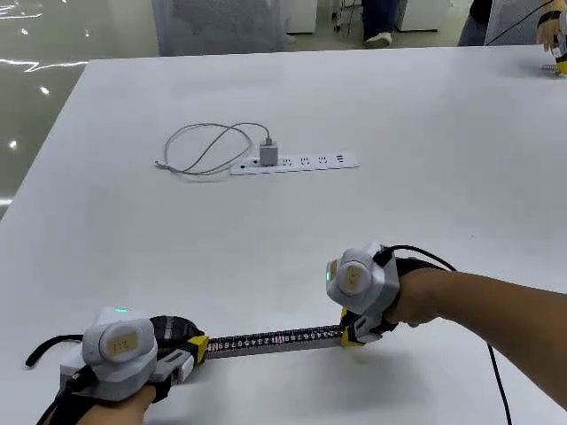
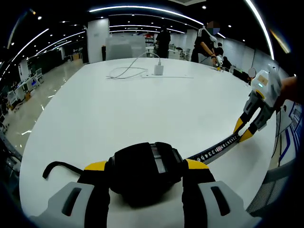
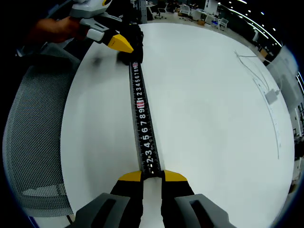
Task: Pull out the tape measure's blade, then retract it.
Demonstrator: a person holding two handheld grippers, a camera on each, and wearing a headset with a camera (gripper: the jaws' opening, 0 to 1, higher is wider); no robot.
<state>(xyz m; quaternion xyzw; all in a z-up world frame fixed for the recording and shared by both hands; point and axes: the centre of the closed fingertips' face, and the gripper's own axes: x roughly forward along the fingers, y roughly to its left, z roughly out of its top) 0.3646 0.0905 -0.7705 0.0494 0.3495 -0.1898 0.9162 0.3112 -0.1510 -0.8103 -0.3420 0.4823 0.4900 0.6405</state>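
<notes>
Black blade (image 3: 141, 118), white numerals; black case (image 2: 145, 168); white table (image 1: 354, 221).

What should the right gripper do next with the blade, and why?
Probably ease the right gripper back toward the case, letting the blade wind in. The blade already lies stretched out over the table, its tip pinched in the right gripper and the case clamped in the left gripper.

open-plan office: desks (image 3: 190, 9), strip lights (image 2: 137, 8)
</notes>
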